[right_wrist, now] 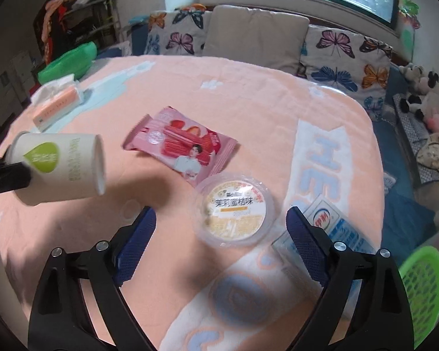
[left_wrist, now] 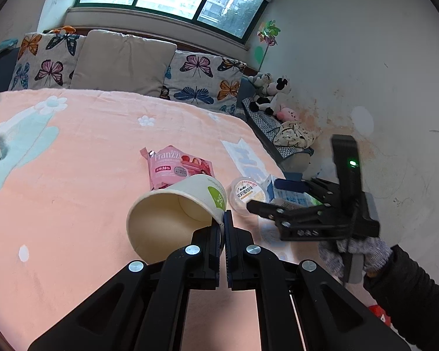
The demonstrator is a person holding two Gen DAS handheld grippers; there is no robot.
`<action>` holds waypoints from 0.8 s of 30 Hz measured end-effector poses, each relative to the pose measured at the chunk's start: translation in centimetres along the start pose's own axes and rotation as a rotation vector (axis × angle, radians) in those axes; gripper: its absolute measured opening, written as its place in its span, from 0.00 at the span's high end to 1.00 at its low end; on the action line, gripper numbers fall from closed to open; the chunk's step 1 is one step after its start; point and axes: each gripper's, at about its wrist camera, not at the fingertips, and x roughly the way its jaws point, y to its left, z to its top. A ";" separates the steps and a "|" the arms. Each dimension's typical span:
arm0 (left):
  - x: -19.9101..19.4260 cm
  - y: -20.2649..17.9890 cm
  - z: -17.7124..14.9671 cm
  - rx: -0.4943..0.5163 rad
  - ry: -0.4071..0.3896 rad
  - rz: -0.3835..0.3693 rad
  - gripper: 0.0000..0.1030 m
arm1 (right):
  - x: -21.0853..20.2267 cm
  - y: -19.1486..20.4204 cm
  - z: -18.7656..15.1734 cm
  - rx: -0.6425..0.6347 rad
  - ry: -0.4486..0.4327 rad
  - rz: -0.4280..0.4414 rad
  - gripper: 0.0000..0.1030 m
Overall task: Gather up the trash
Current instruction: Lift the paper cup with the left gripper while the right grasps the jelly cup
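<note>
My left gripper (left_wrist: 223, 225) is shut on the rim of a white paper cup (left_wrist: 172, 213) with a green leaf logo, held tilted above the pink blanket; the cup also shows in the right wrist view (right_wrist: 61, 166). My right gripper (right_wrist: 219, 228) is open and empty, just above a clear plastic jelly cup (right_wrist: 234, 213), which also shows in the left wrist view (left_wrist: 247, 194). A pink snack wrapper (right_wrist: 181, 143) lies flat behind it. A blue and white milk carton (right_wrist: 333, 228) lies by the right finger.
The pink blanket (right_wrist: 248, 93) covers the bed. A tissue pack (right_wrist: 58, 105) and a green bag (right_wrist: 67, 61) are at the far left. A green basket (right_wrist: 421, 289) is at lower right. Pillows (right_wrist: 254, 35) and plush toys (right_wrist: 418, 87) line the back.
</note>
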 end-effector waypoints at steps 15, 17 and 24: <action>1.0 0.7 -0.5 -0.020 0.017 0.001 0.97 | 3.0 -0.1 0.5 -0.041 0.096 -0.002 0.26; 1.0 0.7 -0.5 -0.021 0.018 0.001 0.97 | 3.1 0.1 0.4 -0.039 0.100 -0.003 0.32; 0.7 0.2 -0.5 -0.023 0.013 -0.002 0.97 | 0.8 0.1 0.2 0.007 0.041 0.033 0.32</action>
